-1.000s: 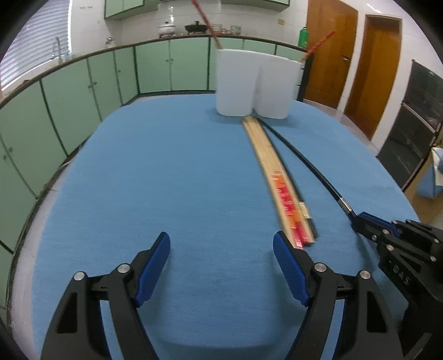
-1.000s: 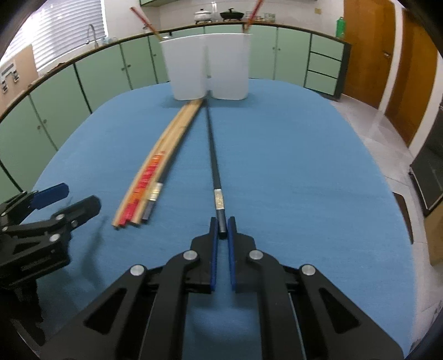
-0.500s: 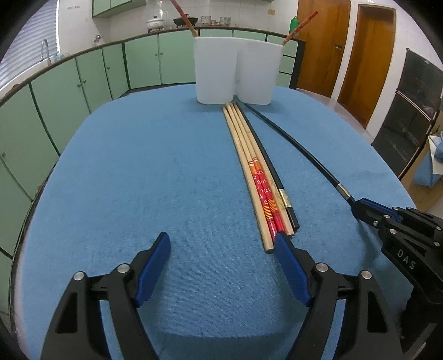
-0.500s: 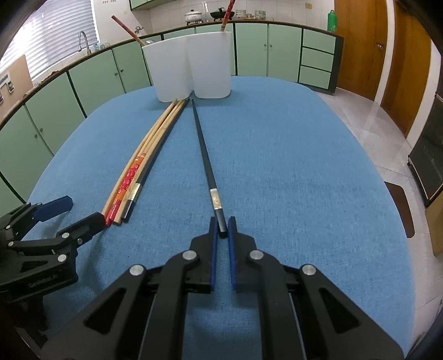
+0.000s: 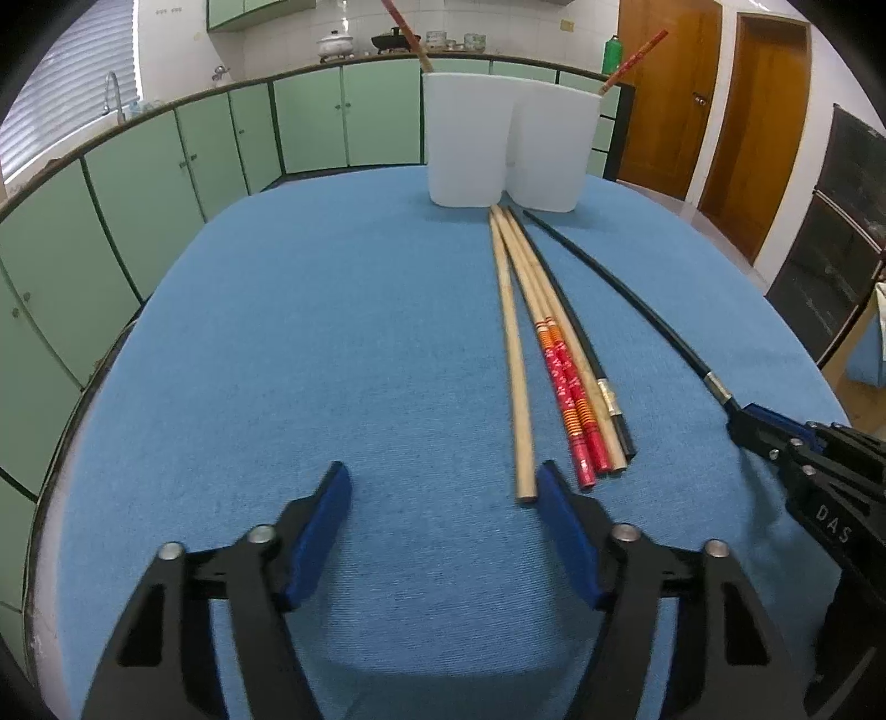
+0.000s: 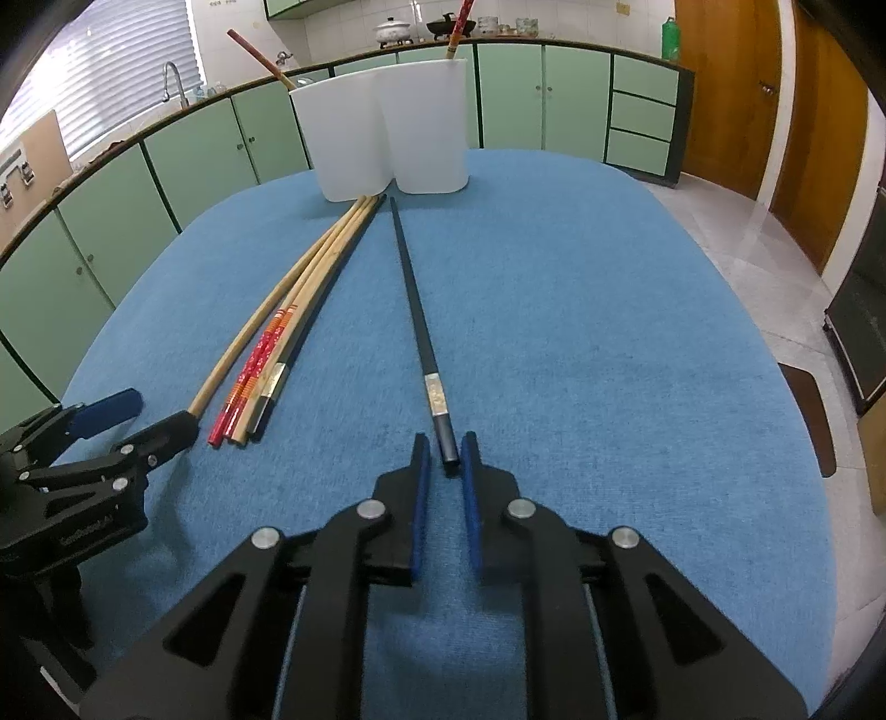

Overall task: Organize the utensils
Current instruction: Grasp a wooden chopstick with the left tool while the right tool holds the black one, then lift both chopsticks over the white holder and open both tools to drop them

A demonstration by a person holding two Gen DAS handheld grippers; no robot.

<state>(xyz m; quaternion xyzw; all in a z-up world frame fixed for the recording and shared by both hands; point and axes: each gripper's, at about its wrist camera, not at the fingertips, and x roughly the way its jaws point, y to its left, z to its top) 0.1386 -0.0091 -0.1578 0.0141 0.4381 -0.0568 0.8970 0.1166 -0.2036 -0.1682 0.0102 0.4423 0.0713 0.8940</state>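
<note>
On the blue table [image 5: 332, 332] lies a bundle of chopsticks: a plain wooden one [image 5: 515, 343], a red-patterned pair [image 5: 570, 399] and a black one with a silver band [image 5: 609, 396]. My left gripper [image 5: 441, 471] is open and its jaws are closing with nothing between them. Its right finger [image 5: 559, 509] is at the near end of the wooden chopstick. A lone black chopstick [image 6: 415, 310] lies to the right. Its near end sits between the jaws of my right gripper [image 6: 444, 443], which are opening and stand slightly off it. A white two-part holder [image 6: 382, 138] stands at the far end.
Two red chopsticks [image 5: 404, 30] [image 5: 637, 55] stand in the white holder [image 5: 468, 144]. My right gripper [image 5: 742, 421] and my left gripper [image 6: 158, 412] sit close together near the table's front edge. Green cabinets [image 5: 166, 166] ring the room and wooden doors [image 5: 670, 94] stand at the right.
My right gripper's jaws have parted a little from the black chopstick's end. My left gripper's jaws have narrowed. The plain wooden chopstick's near end has swung left, away from the bundle.
</note>
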